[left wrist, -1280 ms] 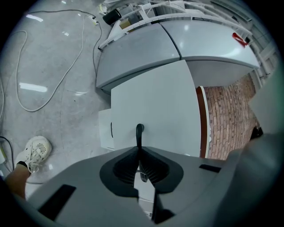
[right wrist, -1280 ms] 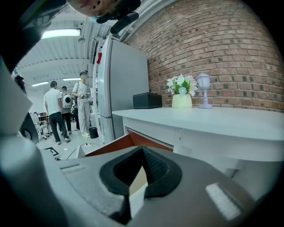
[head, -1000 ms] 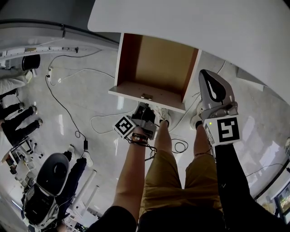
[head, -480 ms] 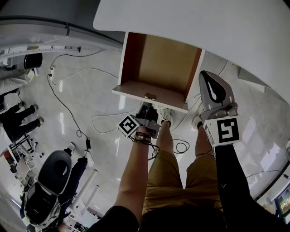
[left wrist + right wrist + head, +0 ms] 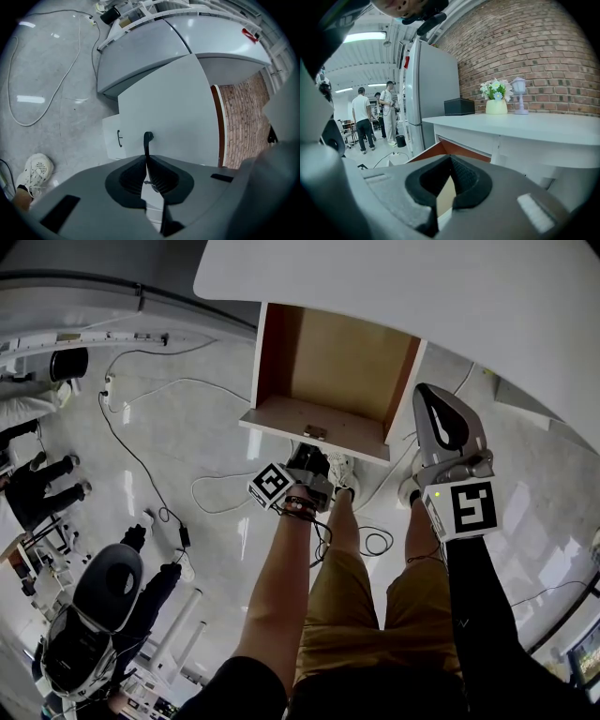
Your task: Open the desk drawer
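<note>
The desk drawer (image 5: 337,362) stands pulled out from under the white desk top (image 5: 422,287), its brown inside showing. My left gripper (image 5: 307,457) is at the middle of the drawer's white front, right at the small handle (image 5: 314,433). In the left gripper view the jaws (image 5: 146,157) are shut on that dark handle (image 5: 147,138), which sticks out past their tips against the white front (image 5: 173,108). My right gripper (image 5: 429,399) hovers to the right of the drawer, shut with nothing in it (image 5: 450,161).
My legs and shoes (image 5: 342,486) stand just behind the drawer front. Cables (image 5: 141,465) trail over the shiny floor at the left, with people and a wheeled machine (image 5: 103,596) beyond. A flowerpot (image 5: 496,101) and a black box (image 5: 459,107) sit on the desk by the brick wall.
The head view has shifted slightly. The left gripper stays at the handle and the right gripper keeps its place beside the drawer.
</note>
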Tool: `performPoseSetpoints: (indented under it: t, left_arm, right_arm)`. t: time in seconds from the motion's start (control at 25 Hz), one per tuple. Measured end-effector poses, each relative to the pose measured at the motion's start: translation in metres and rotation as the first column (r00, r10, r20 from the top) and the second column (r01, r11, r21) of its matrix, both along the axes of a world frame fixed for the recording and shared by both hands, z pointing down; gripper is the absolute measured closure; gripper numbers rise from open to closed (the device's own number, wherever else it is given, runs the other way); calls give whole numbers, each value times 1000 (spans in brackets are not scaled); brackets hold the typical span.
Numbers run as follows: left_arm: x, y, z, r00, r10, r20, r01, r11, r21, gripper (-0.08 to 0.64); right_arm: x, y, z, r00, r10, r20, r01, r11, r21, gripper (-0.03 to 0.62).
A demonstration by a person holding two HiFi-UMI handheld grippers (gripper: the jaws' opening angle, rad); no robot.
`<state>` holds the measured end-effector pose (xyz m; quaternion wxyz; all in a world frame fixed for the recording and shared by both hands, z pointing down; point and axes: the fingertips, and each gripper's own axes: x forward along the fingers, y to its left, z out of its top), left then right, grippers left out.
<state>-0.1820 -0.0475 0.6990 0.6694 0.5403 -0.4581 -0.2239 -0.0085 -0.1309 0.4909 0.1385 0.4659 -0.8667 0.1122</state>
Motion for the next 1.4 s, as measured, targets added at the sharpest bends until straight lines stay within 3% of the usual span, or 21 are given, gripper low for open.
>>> performPoseSetpoints:
  t: [0.28, 0.64, 0.92, 1.12, 1.24, 1.4]
  left_arm:
    - [-6, -2, 25, 997, 42, 58, -41, 999, -27, 531]
    - [17, 2, 26, 999, 1, 36, -2, 1000, 5, 522]
    - [1, -3, 34, 1000, -3, 30, 3, 1000, -12, 501]
    - [0, 2, 44, 998, -52, -19, 51, 998, -41, 396]
    - [0, 4, 46, 999, -47, 3, 47, 998, -47, 372]
    - [-7, 10, 53, 999, -12, 35, 14, 997, -72, 248]
  right_arm:
    - [-4, -2, 3, 999, 19, 26, -18, 1000, -16, 592]
    - [16, 17, 0, 1000, 0, 2, 0, 1000, -8, 592]
    - [-6, 10, 3, 1000, -6, 5, 6, 1000, -14, 592]
    - [-5, 11, 5, 1000, 0, -3, -1, 1000, -13, 592]
    - [-3, 11, 7, 1000, 23, -5, -23, 1000, -15, 592]
    - [-4, 8, 10, 998, 56, -11, -57, 998, -19, 592]
